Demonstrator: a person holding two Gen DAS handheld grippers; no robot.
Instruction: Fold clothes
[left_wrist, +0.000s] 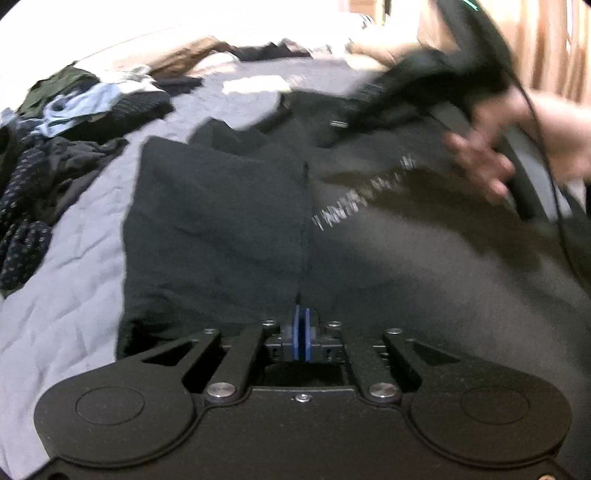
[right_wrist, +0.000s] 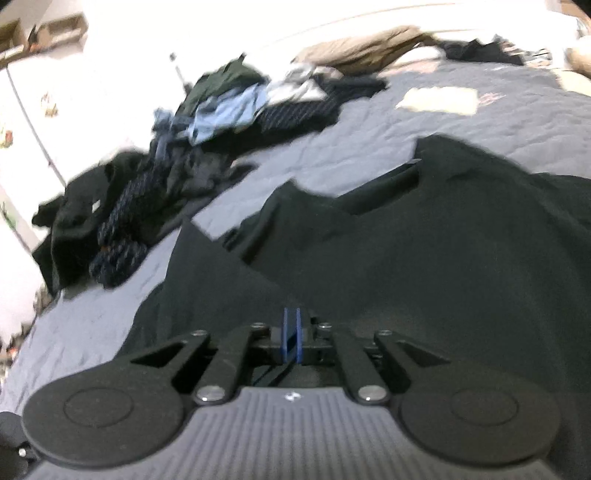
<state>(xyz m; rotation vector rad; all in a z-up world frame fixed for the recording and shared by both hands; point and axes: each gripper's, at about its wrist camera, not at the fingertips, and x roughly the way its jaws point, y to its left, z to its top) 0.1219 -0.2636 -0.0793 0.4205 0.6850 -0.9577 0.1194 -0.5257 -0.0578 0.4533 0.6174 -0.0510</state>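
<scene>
Now, black garment (left_wrist: 221, 229) spread mid-bed on grey quilt (left_wrist: 74, 295), white lettering at two o'clock too blurred to read. Left gripper (left_wrist: 302, 317) clenched on its hem; right gripper (right_wrist: 291, 325) pinching black fabric. Clothes pile (right_wrist: 207, 122) at ten o'clock.

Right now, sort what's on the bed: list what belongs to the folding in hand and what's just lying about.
In the job:
- black shirt, spread flat on the grey quilt
- left tool, at the shirt's near edge
- right tool, over the same shirt

Lying about:
- pile of mixed clothes
- tan garment
- pale folded cloth
</scene>
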